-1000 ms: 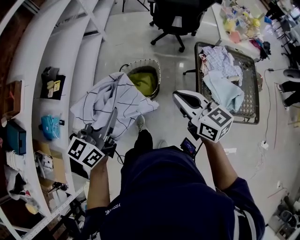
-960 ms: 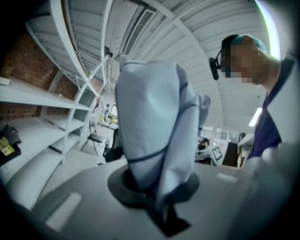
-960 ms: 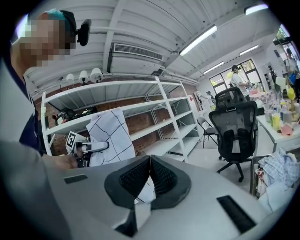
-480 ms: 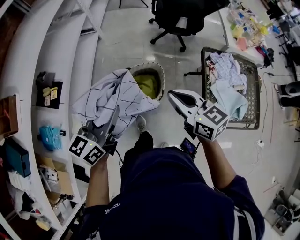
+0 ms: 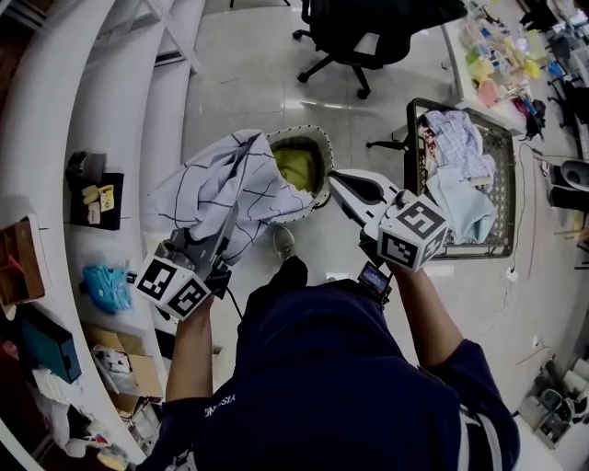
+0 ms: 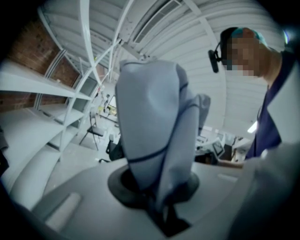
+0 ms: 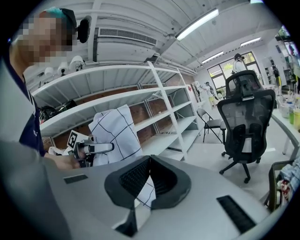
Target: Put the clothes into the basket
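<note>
Toward basket (image 5: 326,156), held cloth (image 5: 221,184) stretches lengthwise.

White shelving (image 5: 138,92), brick wall (image 6: 33,61), glossy pale floor (image 5: 258,83), black office chair (image 5: 368,32).

Black office chair (image 5: 368,28) on pale floor; white shelving (image 5: 120,110) with blue item (image 5: 104,285).

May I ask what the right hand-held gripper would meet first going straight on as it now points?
Probably the edge of the checked cloth just ahead; past that, the white shelving. Depth is unclear.
</note>
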### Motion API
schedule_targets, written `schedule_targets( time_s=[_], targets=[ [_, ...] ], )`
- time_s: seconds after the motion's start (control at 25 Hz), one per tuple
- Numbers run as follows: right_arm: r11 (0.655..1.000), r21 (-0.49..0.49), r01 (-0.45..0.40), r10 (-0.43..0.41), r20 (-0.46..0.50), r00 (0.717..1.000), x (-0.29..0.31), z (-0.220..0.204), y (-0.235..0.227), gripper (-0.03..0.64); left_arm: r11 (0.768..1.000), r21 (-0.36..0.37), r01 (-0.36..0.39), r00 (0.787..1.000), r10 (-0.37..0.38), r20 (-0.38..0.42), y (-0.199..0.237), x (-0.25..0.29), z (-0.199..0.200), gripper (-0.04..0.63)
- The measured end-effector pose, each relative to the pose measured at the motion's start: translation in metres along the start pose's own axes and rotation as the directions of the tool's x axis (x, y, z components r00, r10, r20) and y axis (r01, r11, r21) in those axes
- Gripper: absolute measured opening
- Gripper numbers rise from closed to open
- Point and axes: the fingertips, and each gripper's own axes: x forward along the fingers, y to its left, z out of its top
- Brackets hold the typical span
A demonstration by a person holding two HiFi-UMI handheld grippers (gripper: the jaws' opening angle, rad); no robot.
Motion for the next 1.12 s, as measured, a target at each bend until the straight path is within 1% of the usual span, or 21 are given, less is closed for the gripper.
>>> schedule_targets(
  time_s=[0.24,0.36,0.52,0.8,0.96,1.12],
  targets=[
    [0.999,0.028,0.037,-0.037,-0.021,0.999,0.028,0.000,-0.021,0.008,1.000,-0.013,0.028,0.998,-0.029,-0.047,0.032,0.022,-0.001,0.054],
    [0.997,0.055,0.050,-0.049,-0.033,0.998,0.039,-0.002,-0.033,0.007,0.999,-0.026,0.036,0.997,-0.038,-0.062,0.043,0.034,-0.003,0.054],
    [0.996,0.061,0.058,-0.055,-0.050,0.997,0.052,-0.006,-0.041,0.008,0.998,-0.044,0.044,0.996,-0.047,-0.080,0.055,0.043,-0.011,0.054],
    [0.995,0.064,0.071,-0.065,-0.091,0.994,0.068,-0.020,-0.057,0.007,0.996,-0.079,0.028,0.992,-0.037,-0.117,0.072,0.056,-0.029,0.054],
    [0.995,0.070,0.078,-0.069,-0.114,0.991,0.076,-0.032,-0.068,0.006,0.996,-0.093,0.006,0.990,-0.019,-0.138,0.079,0.061,-0.043,0.054],
    [0.995,0.076,0.065,-0.053,-0.143,0.988,0.084,-0.044,-0.082,0.007,0.994,-0.111,-0.024,0.988,0.007,-0.156,0.083,0.070,-0.058,0.054]
  ],
)
